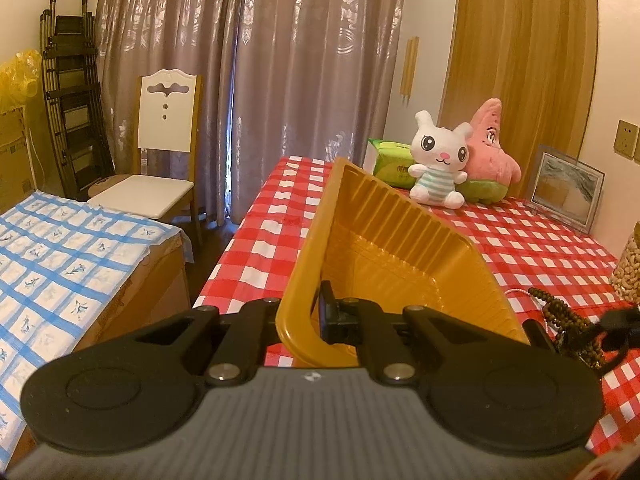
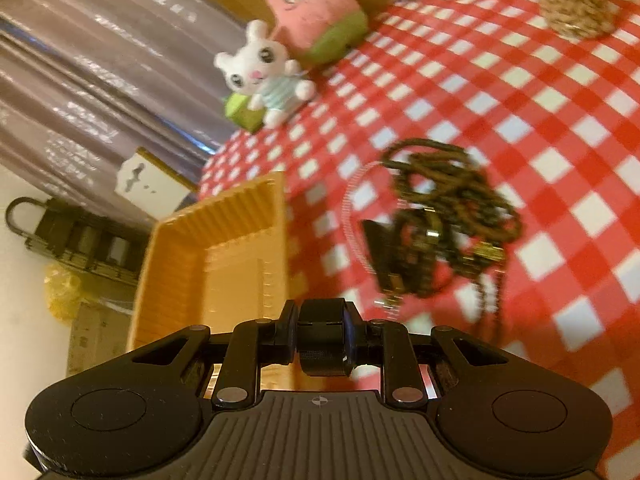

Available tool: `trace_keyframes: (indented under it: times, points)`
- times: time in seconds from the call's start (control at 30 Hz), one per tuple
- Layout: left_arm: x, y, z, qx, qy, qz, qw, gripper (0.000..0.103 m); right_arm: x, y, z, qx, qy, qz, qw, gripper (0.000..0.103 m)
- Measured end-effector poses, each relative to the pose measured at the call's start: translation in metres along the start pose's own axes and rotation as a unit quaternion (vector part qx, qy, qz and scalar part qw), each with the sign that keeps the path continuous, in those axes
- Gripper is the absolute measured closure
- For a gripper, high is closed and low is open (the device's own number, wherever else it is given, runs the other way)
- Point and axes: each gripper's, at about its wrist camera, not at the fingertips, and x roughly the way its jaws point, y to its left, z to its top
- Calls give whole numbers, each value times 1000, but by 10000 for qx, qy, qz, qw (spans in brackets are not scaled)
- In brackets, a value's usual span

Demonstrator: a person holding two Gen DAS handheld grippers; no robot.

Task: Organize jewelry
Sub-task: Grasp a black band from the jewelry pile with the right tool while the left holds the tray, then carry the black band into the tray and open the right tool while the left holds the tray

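My left gripper (image 1: 311, 312) is shut on the near rim of a yellow ribbed plastic tray (image 1: 384, 240), which is tilted up off the red checked table. The tray also shows in the right wrist view (image 2: 224, 248), empty inside. A tangled pile of dark bead necklaces (image 2: 452, 216) with a thin pale chain lies on the cloth right of the tray; it also shows at the right edge of the left wrist view (image 1: 560, 312). My right gripper (image 2: 322, 336) is shut with nothing between its fingers, hovering above the table near the tray's right wall, short of the pile.
A white rabbit plush (image 1: 438, 160), a pink star plush (image 1: 492, 152) and a green tissue pack (image 1: 390, 160) stand at the table's back. A picture frame (image 1: 566, 188) and a jar of nuts (image 1: 628, 268) are on the right. A chair (image 1: 160, 160) stands left of the table.
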Motion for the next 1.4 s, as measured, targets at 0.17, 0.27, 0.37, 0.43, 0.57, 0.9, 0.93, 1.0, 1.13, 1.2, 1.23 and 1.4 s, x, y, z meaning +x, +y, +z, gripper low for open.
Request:
trace_keyframes:
  times: [0.17, 0.27, 0.37, 0.43, 0.57, 0.9, 0.93, 1.0, 1.13, 1.2, 1.23, 1.4]
  points:
    - [2, 3, 1, 16, 0, -42, 10000, 96, 21, 29, 1, -197, 38, 273, 9994, 80]
    - [3, 5, 0, 29, 4, -49, 10000, 96, 35, 43, -3, -388, 81, 348, 9986, 80]
    - [5, 7, 0, 43, 14, -44, 10000, 96, 53, 51, -10, -566, 193, 324, 9977, 80]
    - [5, 9, -1, 47, 13, -38, 10000, 96, 63, 53, -16, -705, 248, 278, 9968, 80]
    - [6, 9, -1, 118, -12, -40, 9999, 96, 83, 59, -30, -1178, 363, 102, 9923, 80]
    - [10, 9, 0, 319, -98, -89, 9994, 96, 94, 77, -59, -2485, 487, -253, 9671, 50]
    - [10, 9, 0, 332, -105, -90, 9994, 96, 88, 75, -59, -2512, 402, -177, 9669, 48]
    - [11, 9, 0, 345, -110, -95, 9993, 96, 79, 75, -61, -2535, 273, -241, 9666, 48]
    - [11, 9, 0, 341, -108, -90, 9993, 96, 55, 61, -56, -2434, 45, -490, 9687, 48]
    - [11, 9, 0, 343, -109, -87, 9993, 96, 45, 49, -54, -2408, -23, -769, 9675, 48]
    - [11, 9, 1, 347, -110, -83, 9993, 96, 39, 43, -53, -2370, -36, -883, 9675, 48]
    - [11, 9, 2, 375, -125, -53, 9992, 96, 18, 1, -47, -1952, 22, -1465, 9697, 48]
